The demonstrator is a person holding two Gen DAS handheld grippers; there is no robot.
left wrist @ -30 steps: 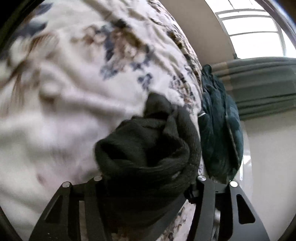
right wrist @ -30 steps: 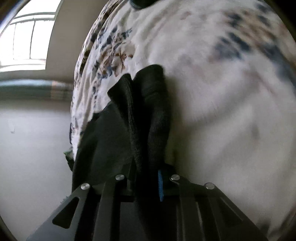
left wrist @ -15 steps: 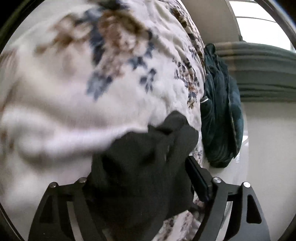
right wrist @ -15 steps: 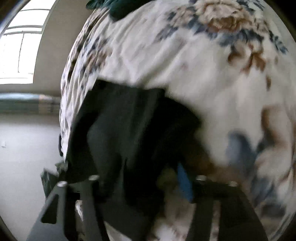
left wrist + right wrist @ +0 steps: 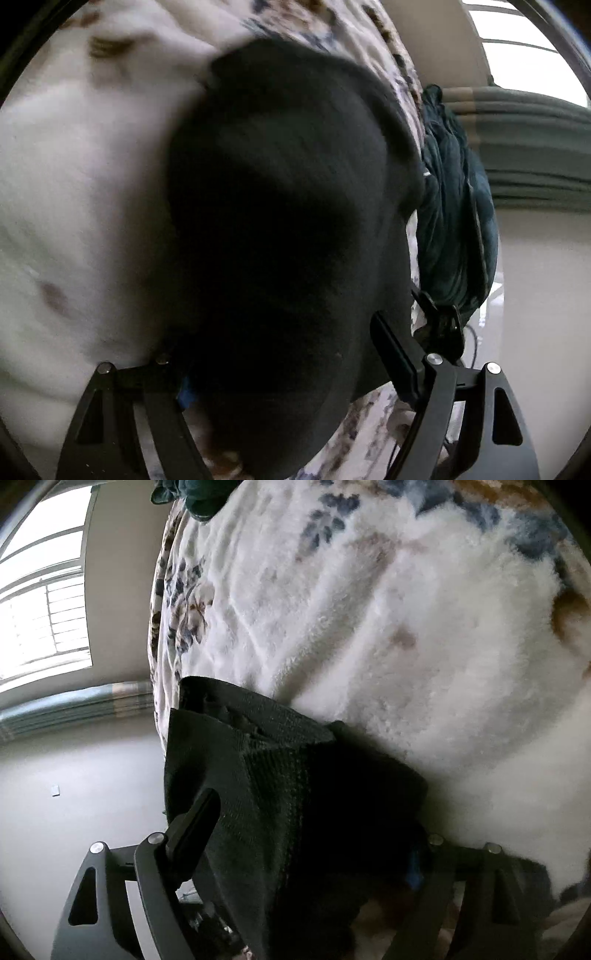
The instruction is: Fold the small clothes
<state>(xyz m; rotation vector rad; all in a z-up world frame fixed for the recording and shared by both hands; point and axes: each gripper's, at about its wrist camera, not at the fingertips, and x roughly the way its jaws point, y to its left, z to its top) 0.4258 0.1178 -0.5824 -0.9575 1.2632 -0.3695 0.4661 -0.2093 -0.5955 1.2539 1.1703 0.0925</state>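
The sock (image 5: 288, 240) lies on the blanket (image 5: 81, 192) and fills the middle of the left wrist view, between the two fingers of the left gripper (image 5: 291, 365). To the right of the sock, at the edge of the blanket, a bundle of cloth (image 5: 454, 221) hangs down. Behind it, further right, are the curtain (image 5: 532, 147) and the window (image 5: 517, 33).

In the right wrist view the sock (image 5: 280, 786) lies between the fingers of the right gripper (image 5: 310, 834), near the left edge of the blanket (image 5: 388, 620). The window (image 5: 40, 602) is at the far left.

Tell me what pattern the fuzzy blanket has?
White blanket with blue and brown flowers, clearest in the right wrist view.
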